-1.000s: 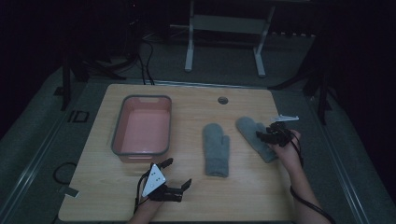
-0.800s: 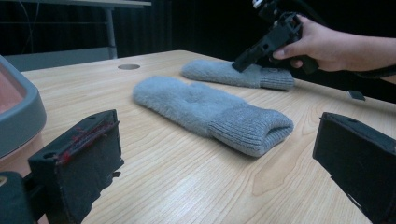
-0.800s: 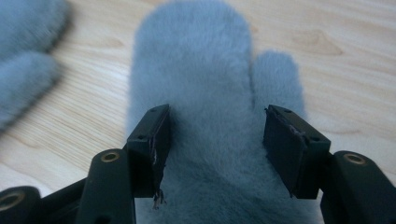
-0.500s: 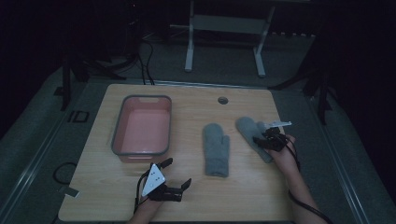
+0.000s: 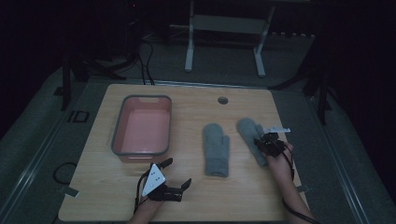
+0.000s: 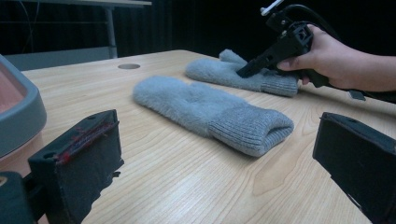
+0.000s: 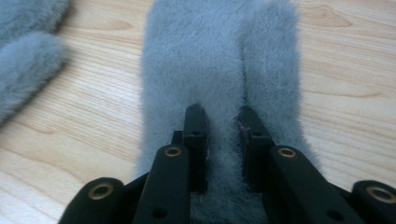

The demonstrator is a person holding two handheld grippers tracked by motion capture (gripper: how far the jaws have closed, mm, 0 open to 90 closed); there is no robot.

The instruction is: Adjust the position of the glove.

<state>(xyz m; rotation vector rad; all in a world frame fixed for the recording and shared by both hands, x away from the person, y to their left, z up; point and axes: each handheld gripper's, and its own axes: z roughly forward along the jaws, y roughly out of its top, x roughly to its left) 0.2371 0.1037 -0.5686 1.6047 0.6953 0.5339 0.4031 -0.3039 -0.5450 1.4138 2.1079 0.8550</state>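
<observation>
Shifted lower and nearer the cuff end of the right-hand mitten (image 5: 251, 137) over the last second: right gripper (image 5: 267, 142), previously up by the mitten's middle. Left gripper (image 5: 176, 173) unchanged in place.

At far left of the wooden table (image 5: 93, 186), a pink bin with grey rim (image 5: 141, 125), standing apart from the mittens. Just in front of it, near the table's front edge, left gripper held by the left hand (image 5: 145, 208), jaws spread wide with nothing between them; same wide gap plain in the left gripper view, bare tabletop between the pads (image 6: 84, 154).

Right of the bin, near the table's centre, the nearer mitten (image 5: 216, 148) lying flat, ribbed cuff toward the person. Just beside it, the second mitten, angled, cuff toward the right hand (image 5: 280, 161).

On that second mitten, right gripper pressed down into the fleece; jaws drawn close, pinching a ridge of grey pile (image 7: 223, 140) between them.
</observation>
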